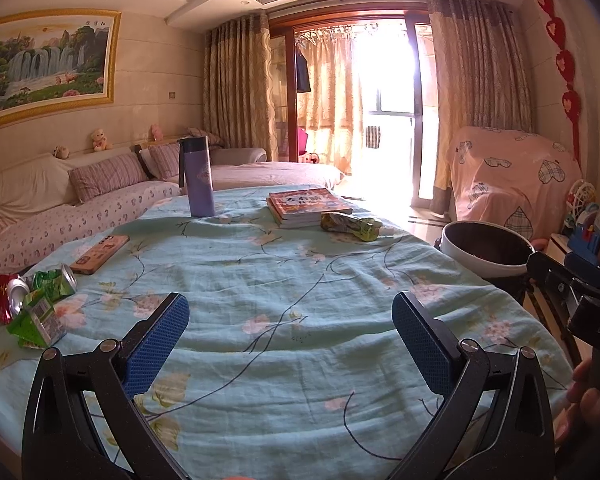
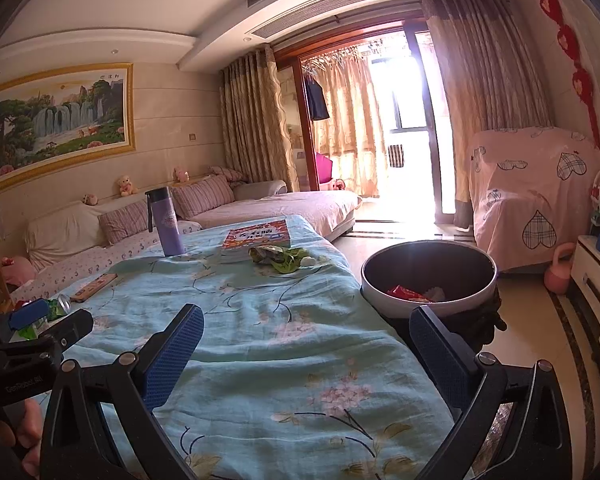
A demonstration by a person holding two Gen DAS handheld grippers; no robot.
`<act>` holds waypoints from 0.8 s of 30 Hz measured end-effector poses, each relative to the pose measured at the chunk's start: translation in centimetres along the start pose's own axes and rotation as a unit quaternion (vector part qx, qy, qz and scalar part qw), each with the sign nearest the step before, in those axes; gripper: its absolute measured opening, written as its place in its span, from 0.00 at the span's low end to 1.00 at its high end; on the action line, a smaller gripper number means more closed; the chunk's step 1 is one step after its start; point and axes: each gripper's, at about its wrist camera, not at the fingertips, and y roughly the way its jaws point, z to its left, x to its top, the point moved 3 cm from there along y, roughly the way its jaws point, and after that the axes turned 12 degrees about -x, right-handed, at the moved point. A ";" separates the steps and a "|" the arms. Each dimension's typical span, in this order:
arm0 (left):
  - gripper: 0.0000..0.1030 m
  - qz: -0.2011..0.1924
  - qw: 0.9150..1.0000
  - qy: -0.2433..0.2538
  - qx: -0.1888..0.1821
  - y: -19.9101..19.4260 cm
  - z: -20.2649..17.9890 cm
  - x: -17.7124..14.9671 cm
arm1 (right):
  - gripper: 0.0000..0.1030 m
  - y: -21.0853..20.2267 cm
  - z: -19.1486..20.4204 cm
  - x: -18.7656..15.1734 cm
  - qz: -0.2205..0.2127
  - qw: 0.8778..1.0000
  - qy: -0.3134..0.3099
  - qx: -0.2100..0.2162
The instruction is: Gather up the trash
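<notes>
left gripper [image 1: 290, 312] spread wide, right gripper [image 2: 306, 328] likewise

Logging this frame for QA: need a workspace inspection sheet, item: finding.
Surface: light blue floral cloth over the table, wrinkled.
Job's things: crushed red and green cans with green carton at left edge; crumpled yellow-green wrapper beside the books; round white-rimmed bin off the right edge, red trash inside.
Clutter: purple bottle, upright; stacked red-covered books; phone in orange case.
Grippers: left claw open, empty; right claw open, empty.
Cables: nothing seen.
Surroundings: sofa, curtains, bright balcony door.
</notes>
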 end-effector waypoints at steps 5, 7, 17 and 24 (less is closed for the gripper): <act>1.00 0.000 1.000 0.002 -0.002 -0.1 -0.2 0.0 | 1.00 0.0 0.0 0.0 -0.001 1.000 0.000 0.000; 1.00 0.000 1.000 0.002 -0.002 -0.1 -0.2 0.0 | 1.00 0.0 0.0 0.0 -0.001 1.000 0.000 0.000; 1.00 0.001 1.000 0.005 -0.004 0.0 -0.3 0.0 | 1.00 -0.2 0.1 0.1 -0.002 1.000 -0.001 0.002; 1.00 0.002 1.000 0.005 -0.005 0.0 -0.2 -0.1 | 1.00 -0.3 0.2 0.1 -0.002 1.000 -0.003 0.004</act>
